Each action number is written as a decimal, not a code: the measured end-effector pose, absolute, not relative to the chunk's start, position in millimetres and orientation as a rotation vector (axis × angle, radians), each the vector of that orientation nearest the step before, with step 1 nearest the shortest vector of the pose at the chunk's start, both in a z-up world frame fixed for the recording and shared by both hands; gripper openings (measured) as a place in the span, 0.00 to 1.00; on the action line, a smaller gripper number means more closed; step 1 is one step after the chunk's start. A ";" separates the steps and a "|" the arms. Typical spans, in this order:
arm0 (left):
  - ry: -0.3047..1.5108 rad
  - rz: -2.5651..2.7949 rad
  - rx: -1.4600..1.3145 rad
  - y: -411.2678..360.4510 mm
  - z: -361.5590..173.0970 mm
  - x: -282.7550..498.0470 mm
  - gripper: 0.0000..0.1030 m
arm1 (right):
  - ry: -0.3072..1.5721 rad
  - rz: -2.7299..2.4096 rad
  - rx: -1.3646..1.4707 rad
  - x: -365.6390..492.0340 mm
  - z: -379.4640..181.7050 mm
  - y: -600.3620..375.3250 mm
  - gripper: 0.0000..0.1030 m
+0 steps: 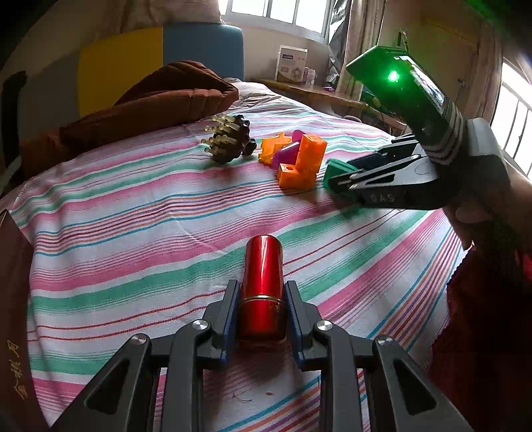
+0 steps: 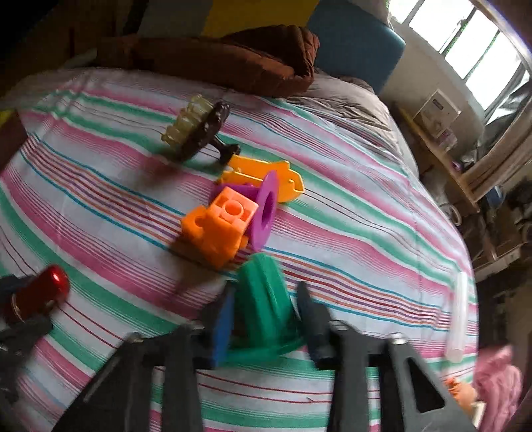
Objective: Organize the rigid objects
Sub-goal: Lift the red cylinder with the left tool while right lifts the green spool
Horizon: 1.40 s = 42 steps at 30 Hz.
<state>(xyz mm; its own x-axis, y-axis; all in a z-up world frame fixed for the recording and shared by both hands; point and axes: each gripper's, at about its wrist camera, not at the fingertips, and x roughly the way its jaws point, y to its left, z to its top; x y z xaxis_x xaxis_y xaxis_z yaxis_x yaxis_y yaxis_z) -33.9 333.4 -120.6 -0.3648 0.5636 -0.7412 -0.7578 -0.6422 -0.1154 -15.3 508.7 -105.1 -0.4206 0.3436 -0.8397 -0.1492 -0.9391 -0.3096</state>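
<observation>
Now left claw (image 1: 262, 295) grips a glossy red cylinder (image 1: 262, 266); right claw (image 2: 266, 309) clamps a green cone (image 2: 262, 299).

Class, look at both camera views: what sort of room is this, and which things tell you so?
Most likely a bedroom: a bed under a striped sheet, a brown quilt bunched at its far end, and a window with a small table beside it.

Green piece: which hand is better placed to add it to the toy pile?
Right. Its gripper has the green piece between its fingers, right beside the orange block. The left gripper is clamped on the red tube, farther off.
</observation>
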 end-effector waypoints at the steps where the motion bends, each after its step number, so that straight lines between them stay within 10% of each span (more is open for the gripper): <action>1: 0.312 2.062 -0.992 333.6 -120.5 -34.0 0.25 | -0.168 2.438 -1.484 -10.4 -100.6 515.3 0.30; 11: 0.274 2.020 -1.056 332.9 -118.2 -42.0 0.25 | 0.668 2.548 -1.346 30.4 -78.9 569.7 0.30; 26: 0.186 2.044 -1.103 315.3 -101.0 -34.4 0.25 | 0.192 2.497 -1.493 8.8 -93.8 535.3 0.30; 42: -0.127 2.111 -1.094 224.8 -57.6 -39.1 0.25 | 0.304 2.490 -1.423 15.2 -86.6 549.4 0.30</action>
<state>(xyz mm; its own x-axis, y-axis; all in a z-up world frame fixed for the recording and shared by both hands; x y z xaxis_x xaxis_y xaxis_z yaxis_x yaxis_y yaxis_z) -39.1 224.8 -57.6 -0.3606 0.6532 -0.6658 -0.5687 -0.7198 -0.3981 15.2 549.4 -86.6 -0.4882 0.1176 -0.8648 -0.3221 -0.9452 0.0533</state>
